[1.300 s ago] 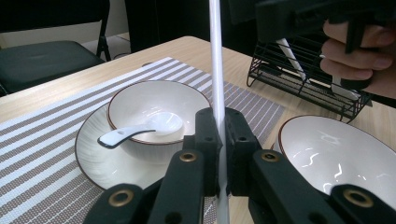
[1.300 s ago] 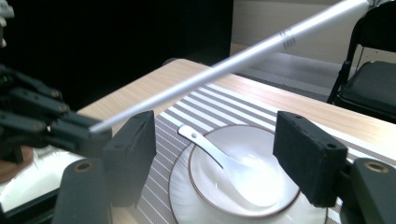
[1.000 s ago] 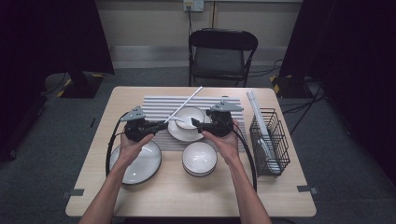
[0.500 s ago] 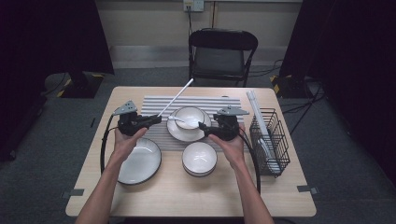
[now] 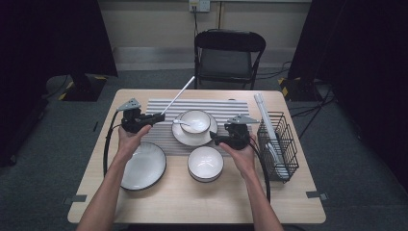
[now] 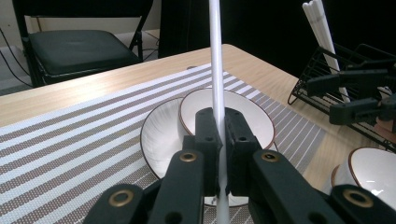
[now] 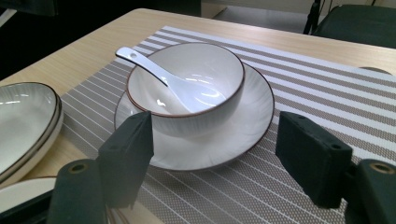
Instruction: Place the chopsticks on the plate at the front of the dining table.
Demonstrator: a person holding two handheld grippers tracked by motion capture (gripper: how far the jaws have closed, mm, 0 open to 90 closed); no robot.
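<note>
Left gripper [image 5: 153, 118] had its jaws clamped on a white chopstick [image 5: 178, 94] — it angled off toward 1 o'clock over the striped mat [image 5: 159, 135]. Right gripper [image 5: 214, 140] sat with jaws spread wide, nothing in them — at 4 o'clock from the bowl [image 7: 187, 88] with the spoon [image 7: 159, 77].

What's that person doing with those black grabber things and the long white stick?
A person is setting out dishes with two hand-held grippers. The left gripper has its jaws shut on a long white stick, holding it over the striped mat. The right gripper is open and holds nothing, near the bowl with a spoon that sits on a saucer. More white sticks stand in the wire basket.
</note>
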